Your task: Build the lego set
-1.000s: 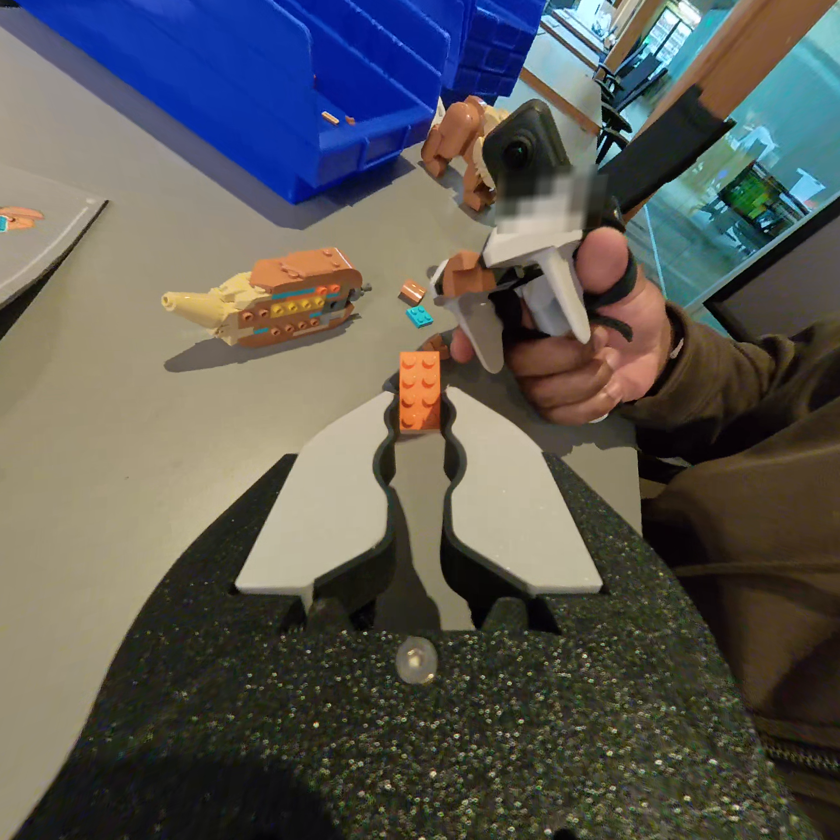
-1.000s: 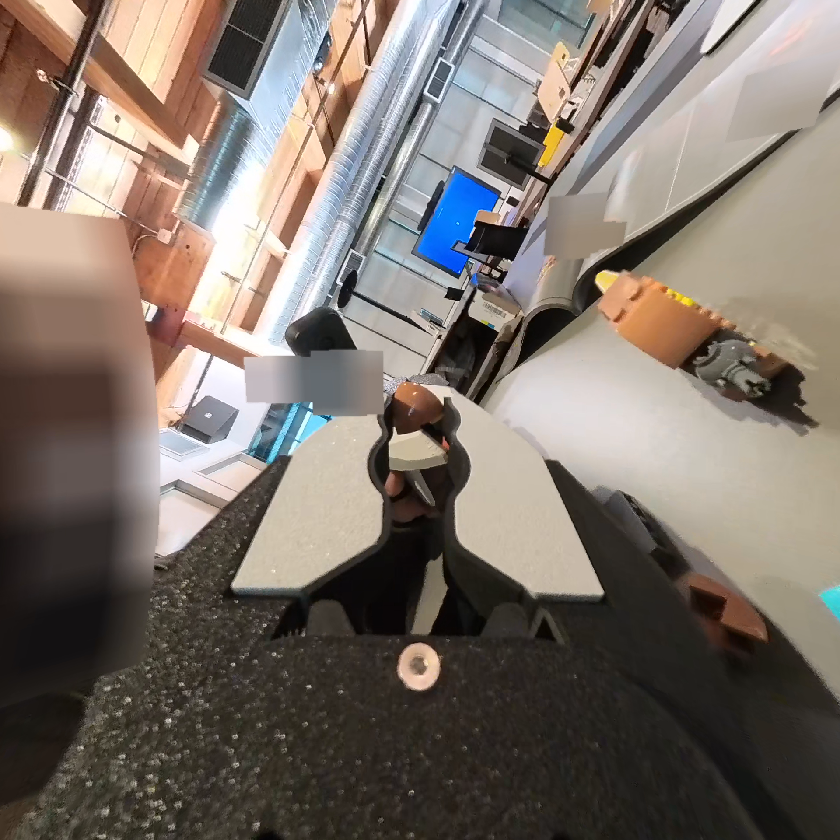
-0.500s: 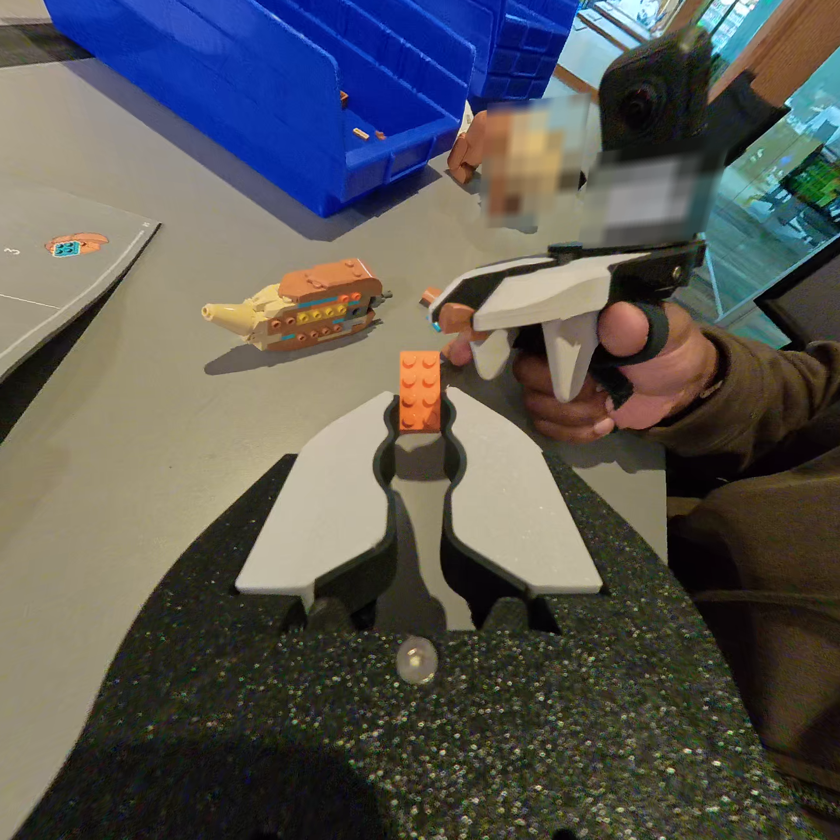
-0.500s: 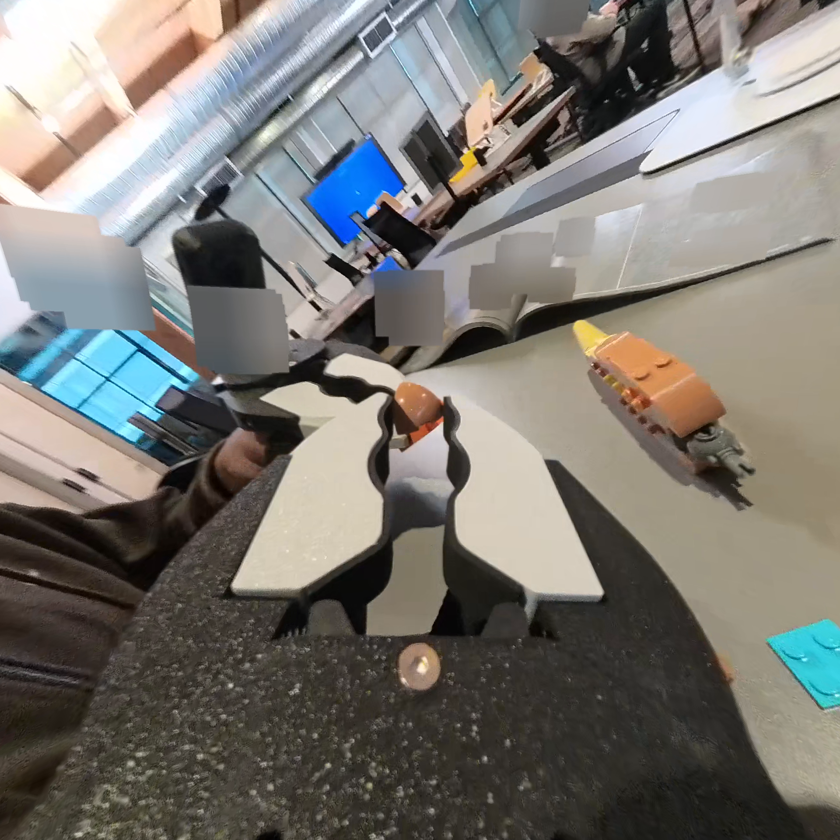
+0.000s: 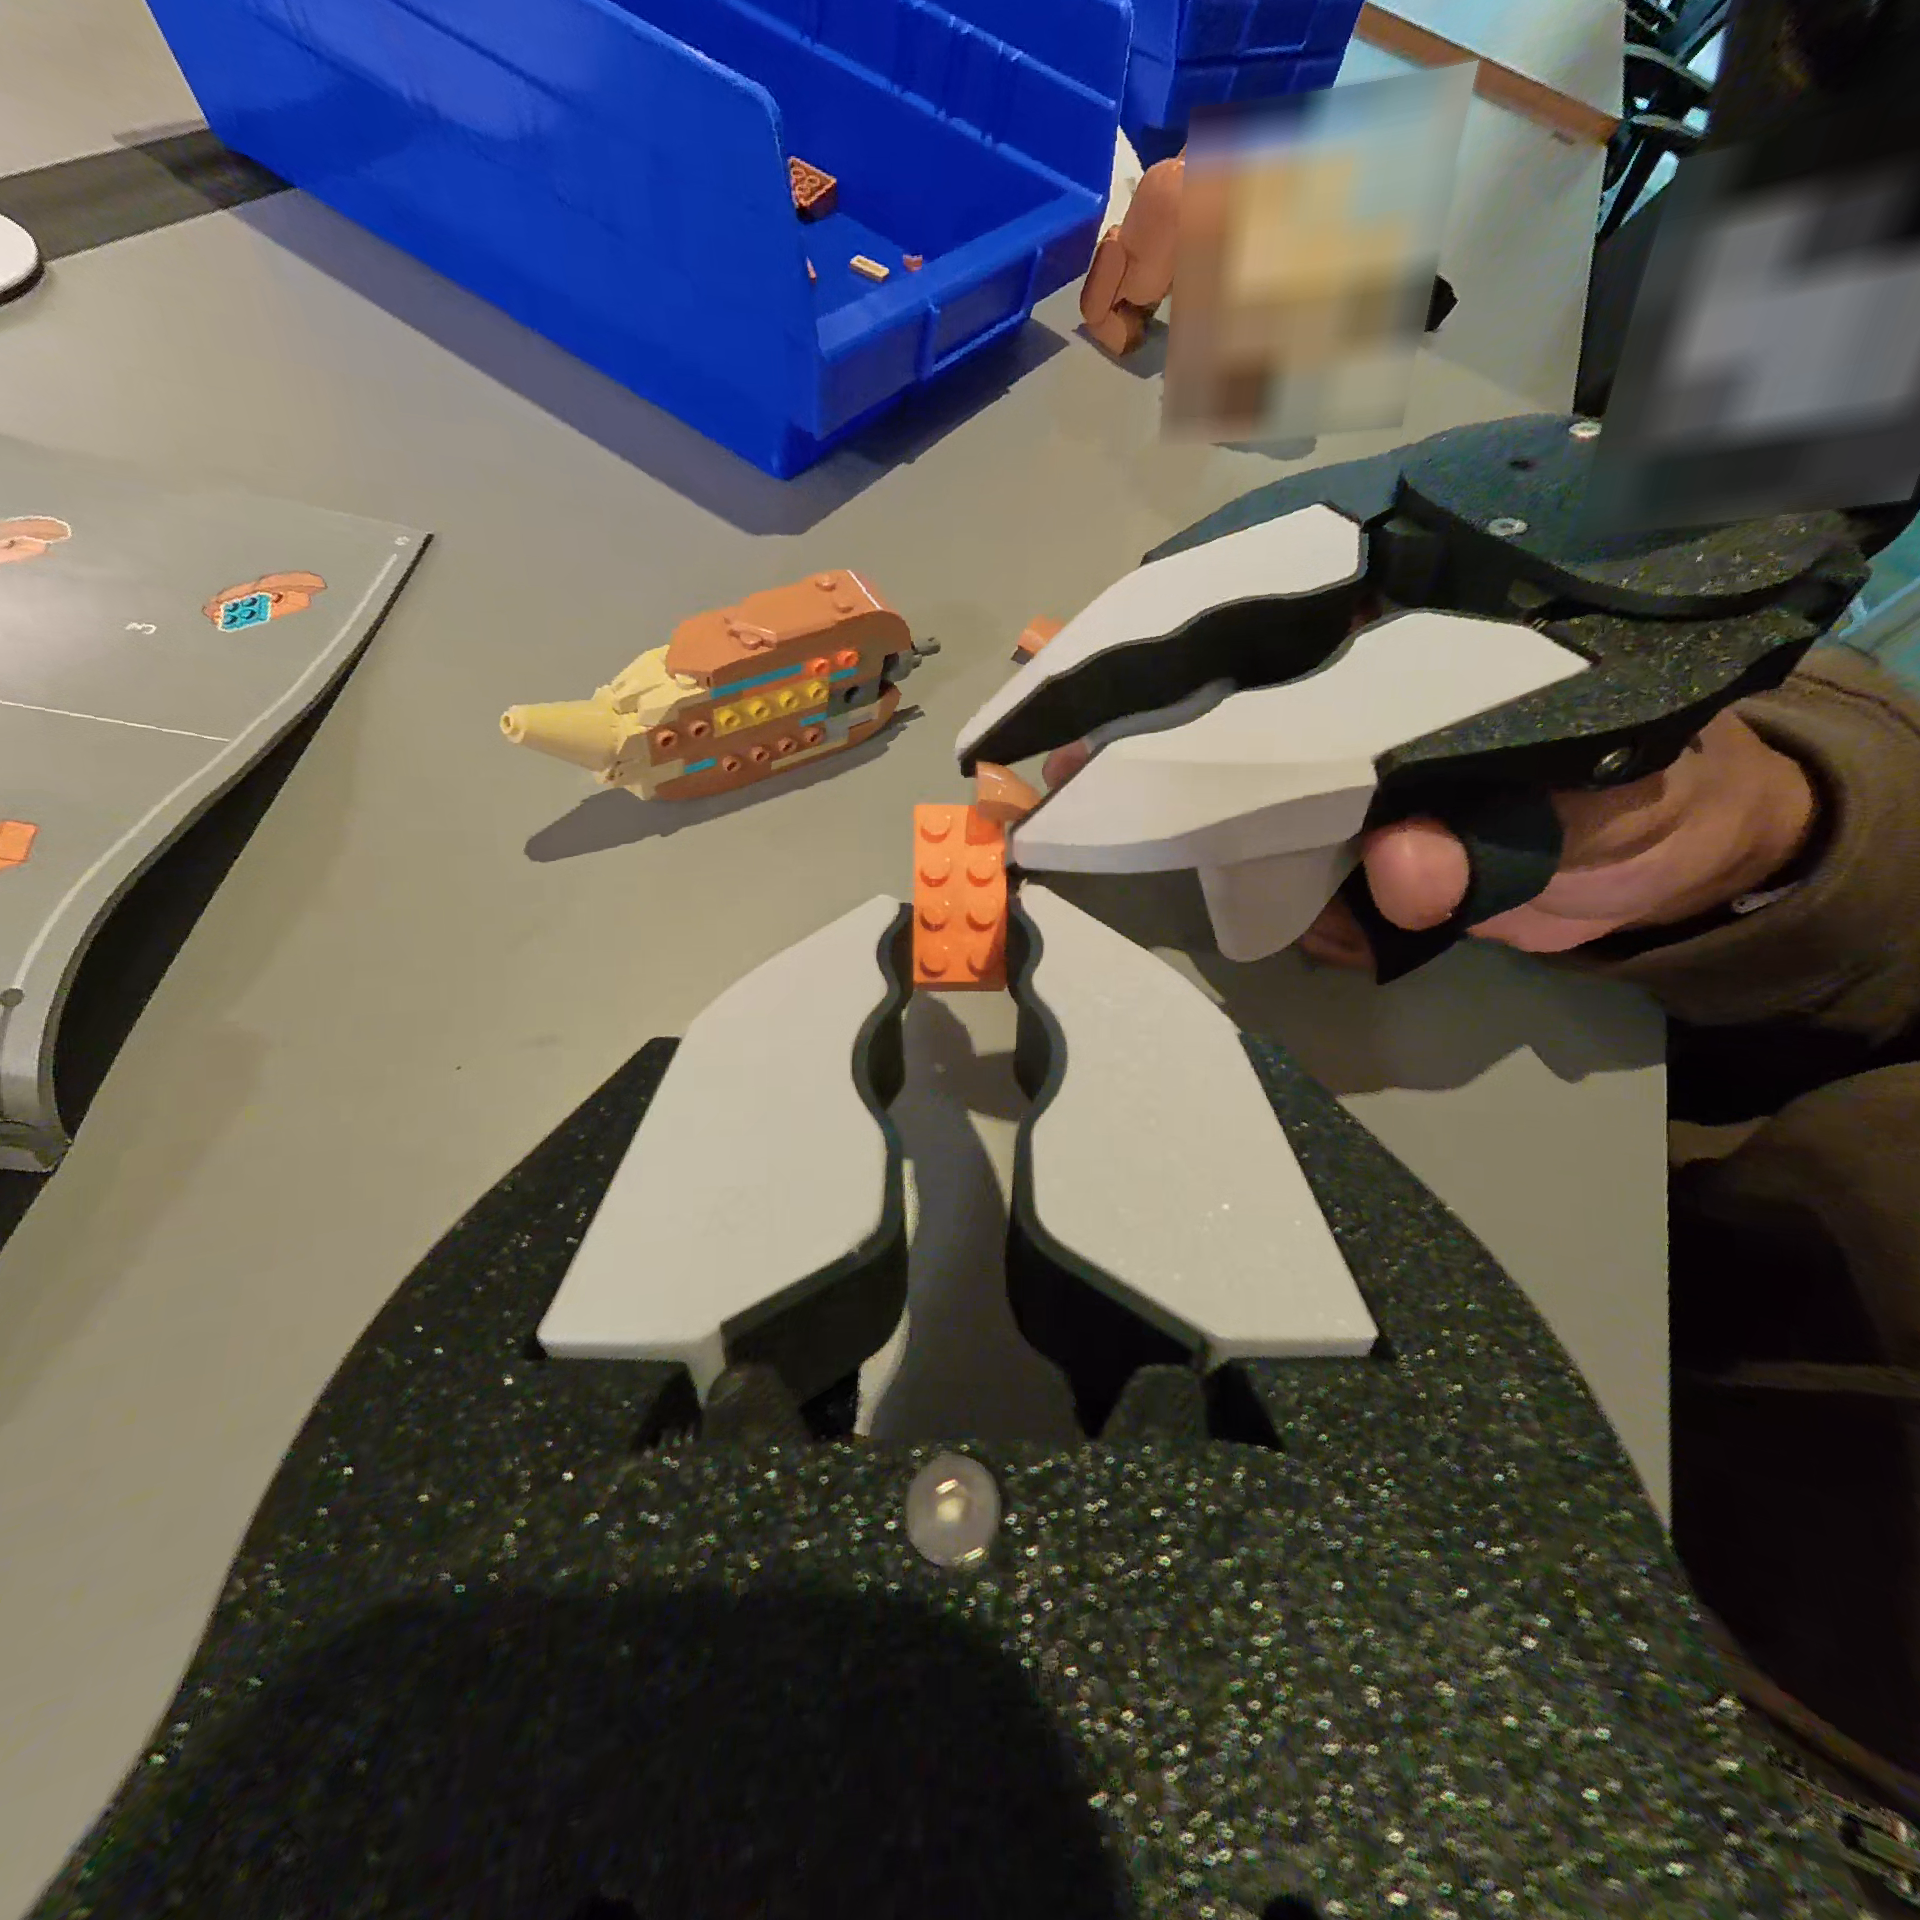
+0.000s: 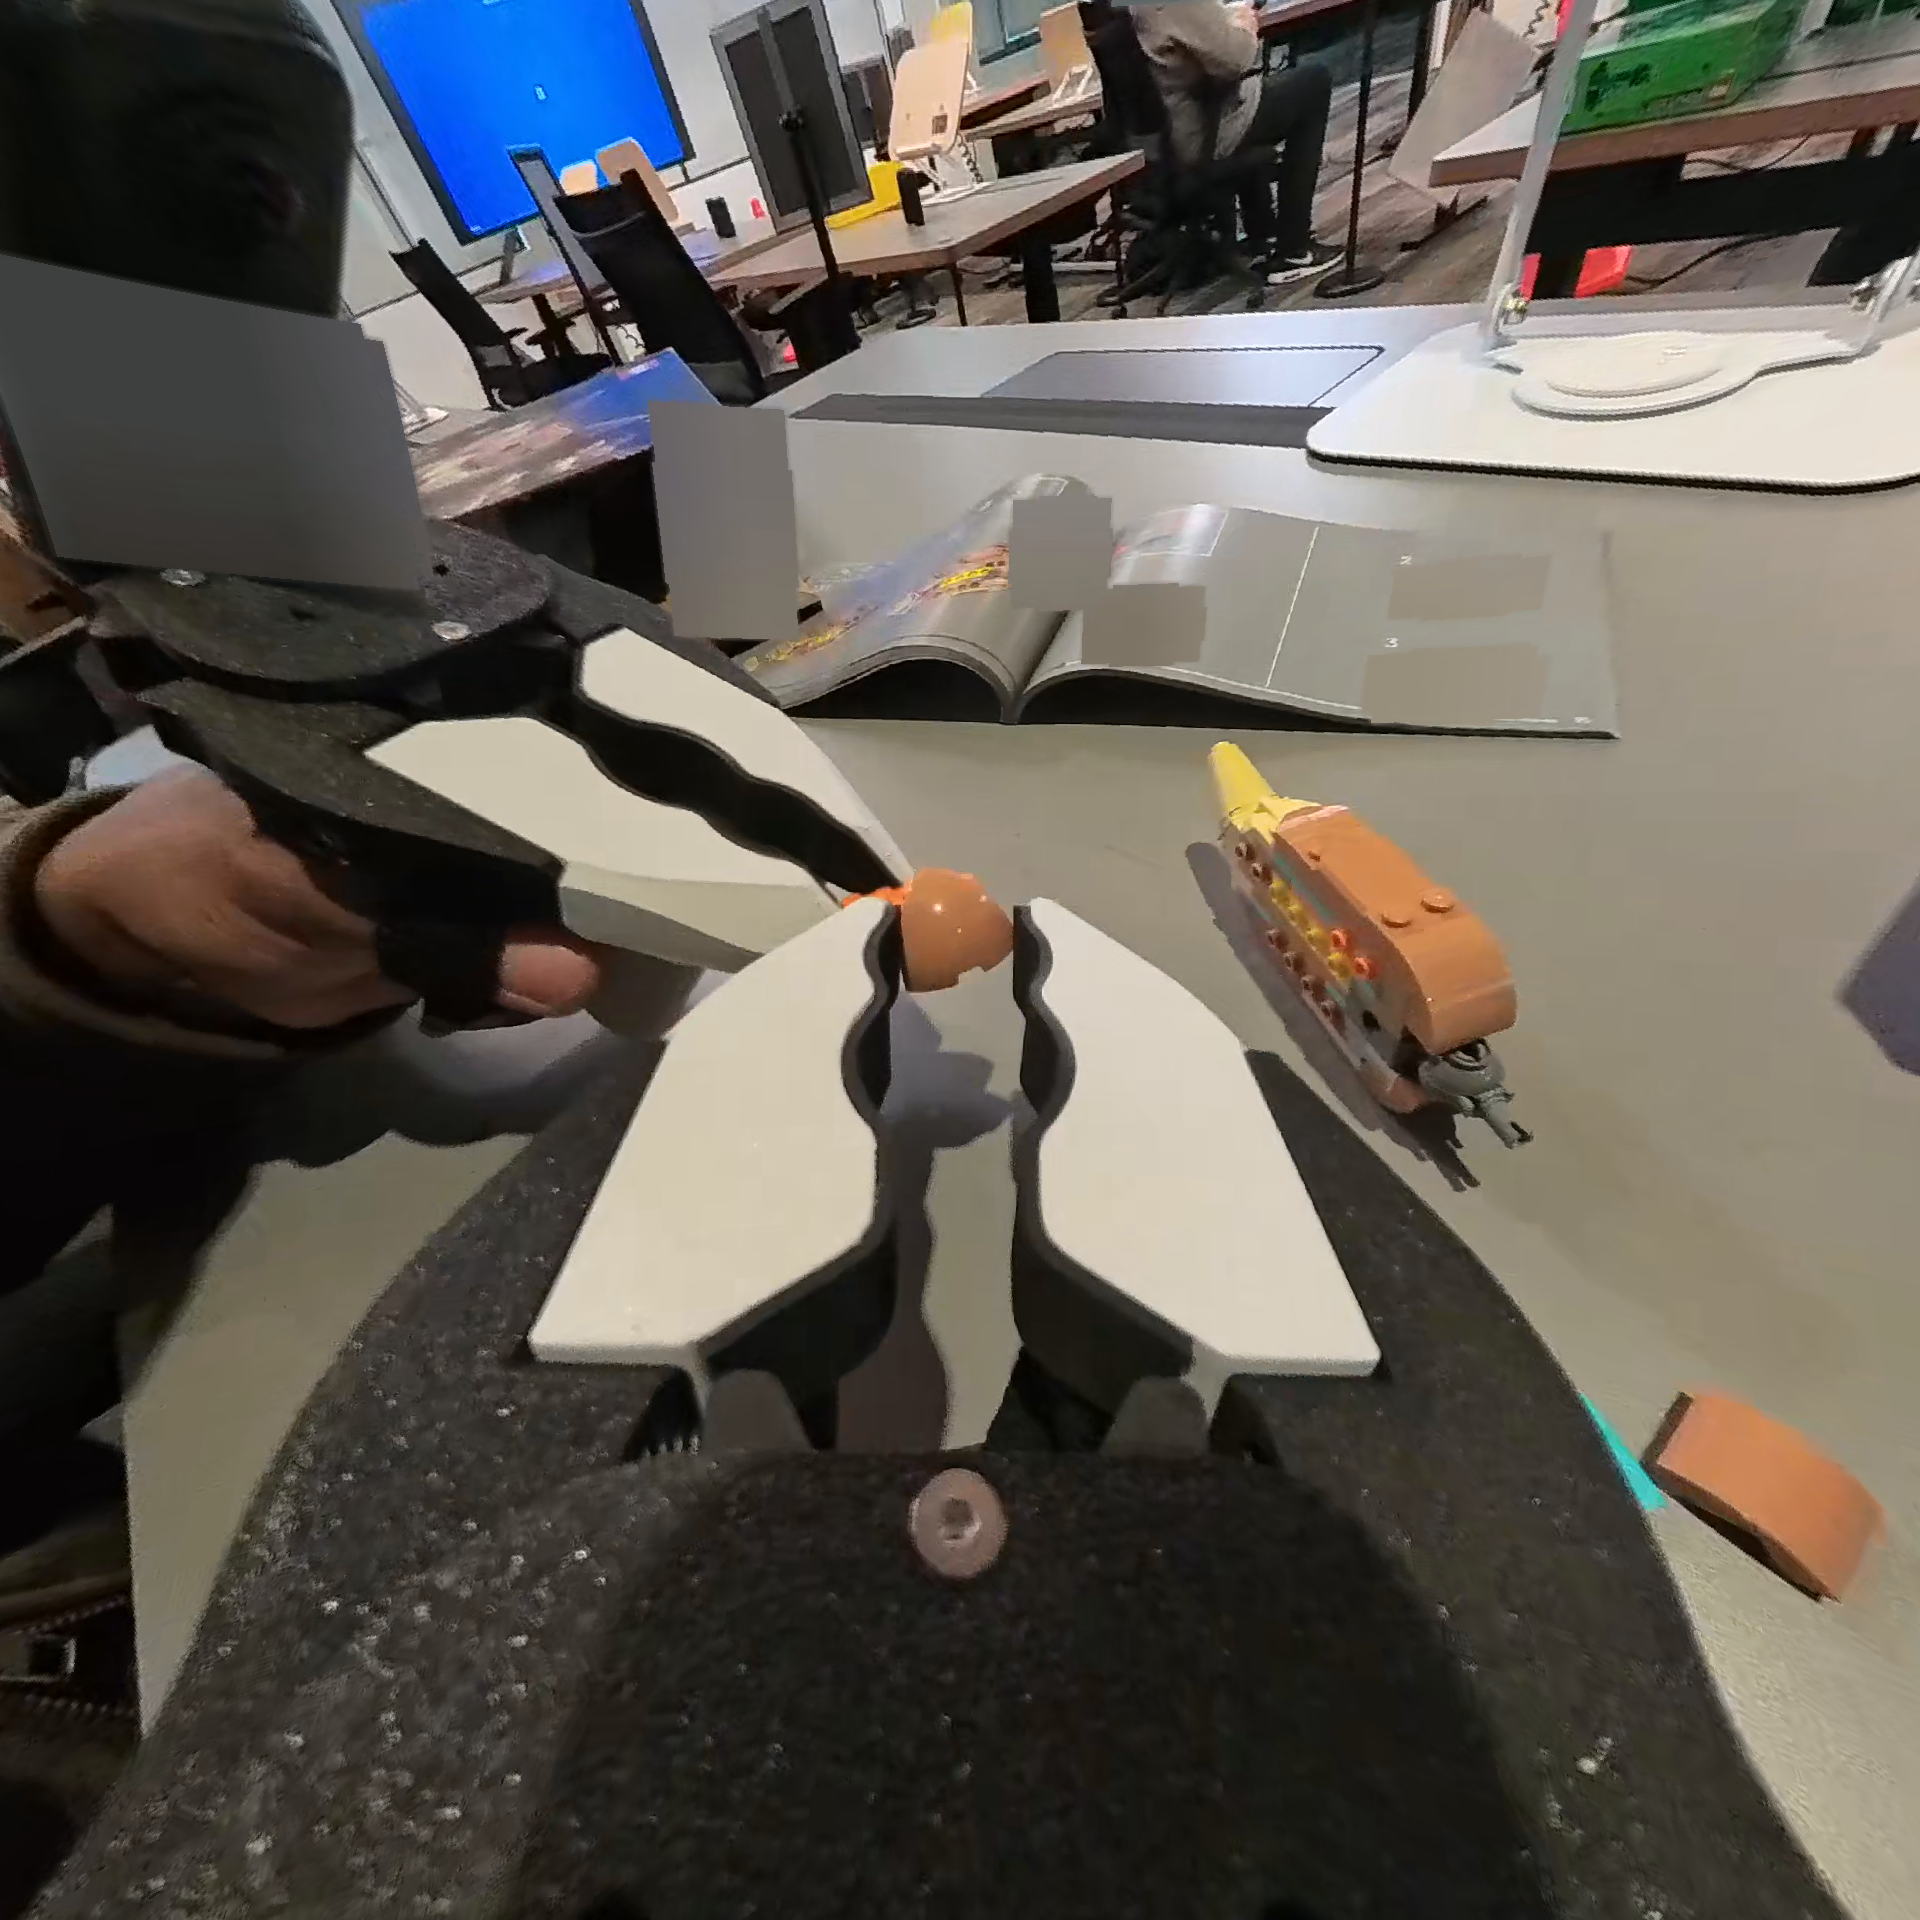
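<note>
- Change noted: the right gripper (image 5: 1013, 800) has been levelled and brought in from the right, so that its rounded brown piece (image 6: 951, 928) now meets the far end of the orange brick (image 5: 960, 896); a second ago it was tilted up and held clear.
- Left gripper (image 5: 960, 914): closed to a narrow gap, the brick pinched between its tips, studs facing the camera.
- Right gripper: likewise narrowed onto the brown piece, which is gripped at the tips; a small gap on one side is seen in the right wrist view.
- Brick and piece: held above the table (image 5: 312, 987), touching or all but touching; whether studs are seated cannot be told.
- Step judged: mating of the piece onto the brick's far studs is under way, not yet pressed home.
- Model (image 5: 727, 696): partly built, lying on the table beyond the grippers, untouched.
- Booklet (image 6: 1195, 634): open, further off.
- Bin (image 5: 623, 208): blue, a few small parts inside.
- Loose brown slope (image 6: 1766, 1496): on the table near the right gripper.
</note>
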